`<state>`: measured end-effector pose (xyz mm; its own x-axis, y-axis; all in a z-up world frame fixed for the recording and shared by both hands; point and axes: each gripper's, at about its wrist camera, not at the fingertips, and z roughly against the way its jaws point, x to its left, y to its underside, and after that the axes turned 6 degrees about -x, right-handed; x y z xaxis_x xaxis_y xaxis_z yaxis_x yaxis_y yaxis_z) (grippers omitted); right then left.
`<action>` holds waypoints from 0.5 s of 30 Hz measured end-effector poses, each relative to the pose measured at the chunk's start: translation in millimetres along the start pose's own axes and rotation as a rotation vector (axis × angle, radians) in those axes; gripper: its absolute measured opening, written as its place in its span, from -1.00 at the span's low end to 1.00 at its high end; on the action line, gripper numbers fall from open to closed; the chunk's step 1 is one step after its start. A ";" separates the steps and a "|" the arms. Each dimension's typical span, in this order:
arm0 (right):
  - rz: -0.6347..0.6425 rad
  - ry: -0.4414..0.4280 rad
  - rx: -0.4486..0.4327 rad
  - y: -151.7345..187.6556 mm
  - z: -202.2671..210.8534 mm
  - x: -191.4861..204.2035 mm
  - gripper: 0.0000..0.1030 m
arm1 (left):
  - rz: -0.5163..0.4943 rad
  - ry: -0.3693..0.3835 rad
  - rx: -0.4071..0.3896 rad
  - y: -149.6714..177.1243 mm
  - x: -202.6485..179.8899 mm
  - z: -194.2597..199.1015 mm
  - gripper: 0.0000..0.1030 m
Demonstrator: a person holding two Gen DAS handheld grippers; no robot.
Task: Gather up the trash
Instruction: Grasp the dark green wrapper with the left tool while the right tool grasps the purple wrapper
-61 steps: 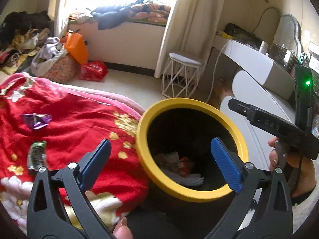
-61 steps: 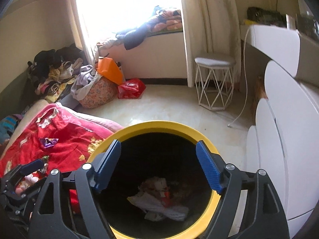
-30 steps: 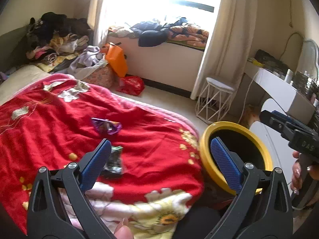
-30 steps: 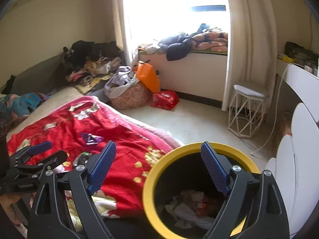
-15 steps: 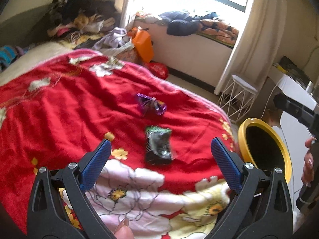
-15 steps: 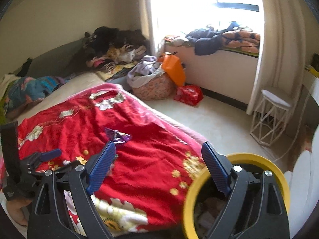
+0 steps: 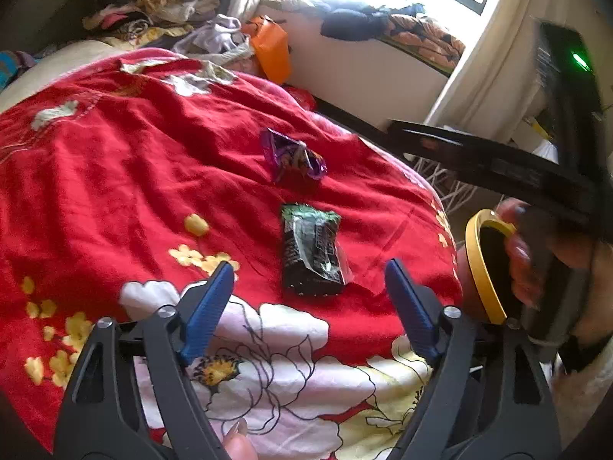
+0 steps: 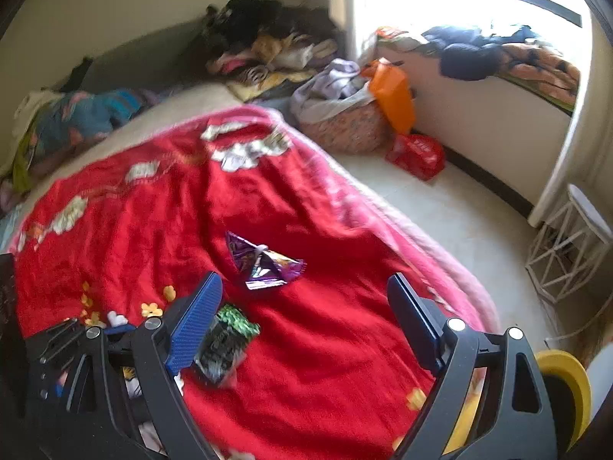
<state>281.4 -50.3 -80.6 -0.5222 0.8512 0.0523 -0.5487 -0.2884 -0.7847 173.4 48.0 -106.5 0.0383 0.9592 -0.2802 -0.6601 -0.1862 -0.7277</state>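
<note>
Two wrappers lie on the red flowered blanket (image 7: pixel 115 176). The black-and-green wrapper (image 7: pixel 310 253) sits just ahead of my left gripper (image 7: pixel 308 266). Its jaws are closing, and the blue pads (image 7: pixel 208 310) stand on either side without touching it. Farther back lies the purple wrapper (image 7: pixel 293 157). My right gripper (image 8: pixel 304 279) hovers open over the blanket, with the purple wrapper (image 8: pixel 264 264) just beyond its tips. The black-and-green wrapper (image 8: pixel 226 341) is partly hidden behind its left finger. The yellow-rimmed bin (image 7: pixel 482 268) stands off the bed's right edge, also yellow-rimmed bin (image 8: pixel 567 375).
A hand holds the right gripper's black body (image 7: pixel 498 165) close to the bin. On the floor past the bed stand a laundry basket (image 8: pixel 345 130), an orange bag (image 8: pixel 394 96), a red bag (image 8: pixel 417 153) and a white wire stool (image 8: pixel 574 245). Clothes are piled at the bed's far end (image 8: pixel 268 38).
Both views swung from the bin to the bed. My left gripper sank toward the black-and-green wrapper and its jaws narrowed. My right gripper swept left over the blanket toward the purple wrapper.
</note>
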 end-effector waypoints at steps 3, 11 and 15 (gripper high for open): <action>0.046 -0.015 0.049 -3.2 -26.0 8.7 0.65 | 0.014 0.003 0.020 2.9 3.2 -8.1 0.23; 0.123 -0.052 0.112 -6.6 -74.6 22.2 0.60 | 0.053 0.008 0.052 4.8 13.0 -22.1 0.07; 0.135 -0.068 0.145 -7.5 -91.0 23.8 0.49 | 0.061 0.008 0.066 6.2 15.2 -29.5 0.02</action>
<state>332.5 12.0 -129.7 -0.6375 0.7704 -0.0016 -0.5566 -0.4620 -0.6904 192.0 55.2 -133.7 0.0024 0.9447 -0.3278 -0.7094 -0.2294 -0.6664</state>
